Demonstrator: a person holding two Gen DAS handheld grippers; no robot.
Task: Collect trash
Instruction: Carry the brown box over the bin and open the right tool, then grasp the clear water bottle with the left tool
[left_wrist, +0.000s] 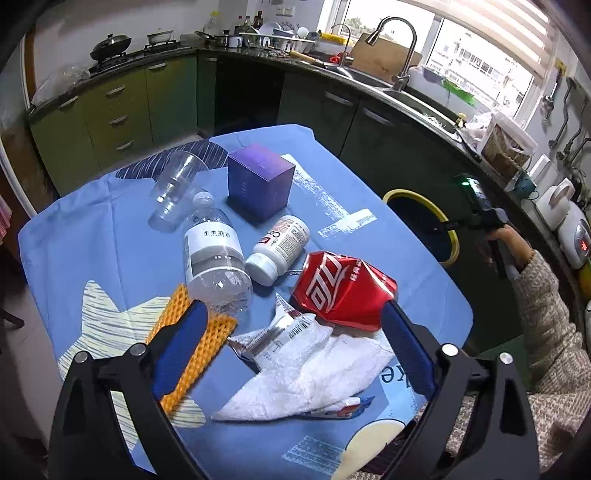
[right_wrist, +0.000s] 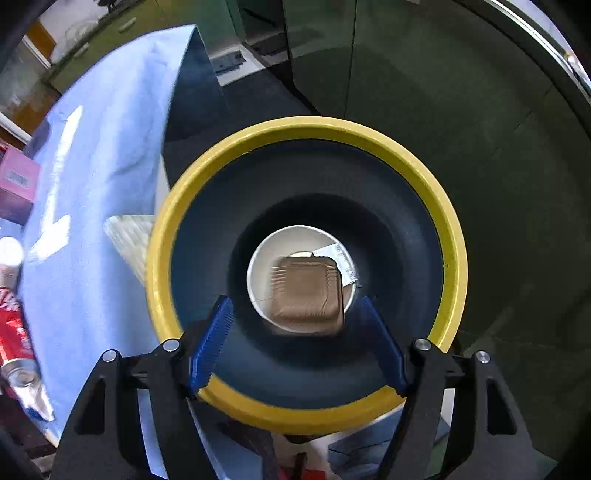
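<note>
My left gripper (left_wrist: 291, 317) is open and hovers low over the table's near side, above a white crumpled tissue (left_wrist: 314, 373) and a silver wrapper (left_wrist: 273, 332). A crushed red can (left_wrist: 341, 291) lies by its right finger, an orange foam net (left_wrist: 192, 343) under its left finger. Beyond lie a clear bottle (left_wrist: 216, 254), a white pill bottle (left_wrist: 279, 245), a clear plastic cup (left_wrist: 177, 190) and a purple box (left_wrist: 262, 181). My right gripper (right_wrist: 295, 306) is open over the yellow-rimmed bin (right_wrist: 436, 192). A blurred brown tray (right_wrist: 306, 291) is in the bin, over a white cup.
The bin (left_wrist: 443, 221) stands on the floor off the table's right edge, below the right gripper (left_wrist: 484, 218). The table carries a blue cloth (left_wrist: 92, 236). Green cabinets, a sink (left_wrist: 369, 79) and a cluttered counter run behind and to the right.
</note>
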